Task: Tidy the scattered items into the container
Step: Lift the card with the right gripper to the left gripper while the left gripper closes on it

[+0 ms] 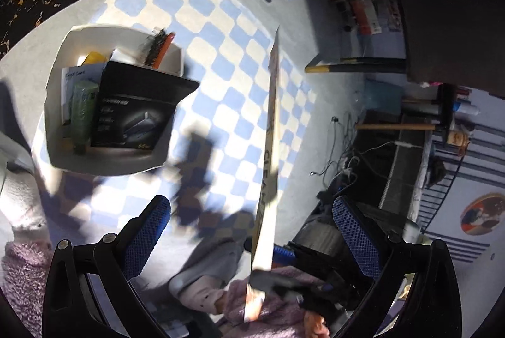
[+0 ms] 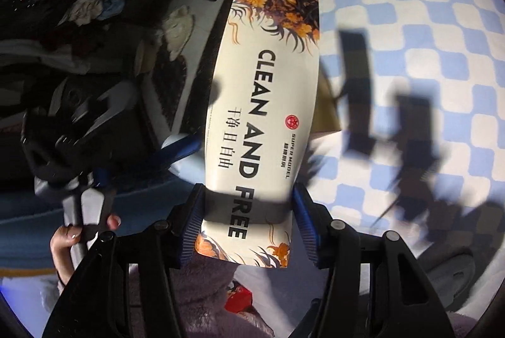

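The right gripper [image 2: 247, 222] is clamped across the near end of a long flat packet [image 2: 262, 104], its length running straight ahead. The left gripper [image 1: 252, 230] stands apart, empty. Farther off, left of the packet, sits the white box [image 1: 56, 104].

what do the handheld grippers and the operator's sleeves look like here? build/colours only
Both are black plastic linkage frames with round silver pivot pins. The left gripper has blue fingers faced with a fine mesh texture; the right gripper has blue ribbed pads. The left one's body shows grey panels in the right view. No cables visible. The sleeve is fuzzy lilac fleece.
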A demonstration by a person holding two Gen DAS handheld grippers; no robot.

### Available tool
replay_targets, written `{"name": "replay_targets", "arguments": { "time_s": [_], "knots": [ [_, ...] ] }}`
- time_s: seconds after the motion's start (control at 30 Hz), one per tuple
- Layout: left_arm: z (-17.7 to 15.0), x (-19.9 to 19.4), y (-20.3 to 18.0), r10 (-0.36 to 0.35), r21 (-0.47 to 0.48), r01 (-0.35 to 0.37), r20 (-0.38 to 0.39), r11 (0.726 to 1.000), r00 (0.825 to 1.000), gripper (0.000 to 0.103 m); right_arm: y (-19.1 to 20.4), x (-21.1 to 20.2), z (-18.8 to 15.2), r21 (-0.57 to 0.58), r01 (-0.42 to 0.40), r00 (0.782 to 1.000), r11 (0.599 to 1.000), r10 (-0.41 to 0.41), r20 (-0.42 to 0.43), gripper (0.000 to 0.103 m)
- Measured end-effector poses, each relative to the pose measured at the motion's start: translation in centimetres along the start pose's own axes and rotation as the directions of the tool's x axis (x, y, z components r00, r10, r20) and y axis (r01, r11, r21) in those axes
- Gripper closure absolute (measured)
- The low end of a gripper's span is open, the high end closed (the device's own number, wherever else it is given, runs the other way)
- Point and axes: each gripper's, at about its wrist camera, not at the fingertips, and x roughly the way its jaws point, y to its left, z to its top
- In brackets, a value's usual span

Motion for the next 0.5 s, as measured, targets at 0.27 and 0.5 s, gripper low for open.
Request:
{"name": "replay_targets", "arguments": {
  "time_s": [0.27, 0.5],
  "knots": [
    [1.4, -0.9, 3.0, -0.013, -0.118, 0.015, 0.016, 0.993, 1.0, 0.0, 5.2, 4.8, -0.1, -0.215, -0.108, 0.993, 0.971, 0.093, -0.08, 0.047],
    [1.5, -0.7, 4.0, -0.104, -0.15, 0.104, 0.011, 0.983, 0.995, 0.038, 6.2, 5.5, -0.7, -0.293, -0.118, 0.989, 0.949, 0.084, -0.126, 0.047]
  ]
}}
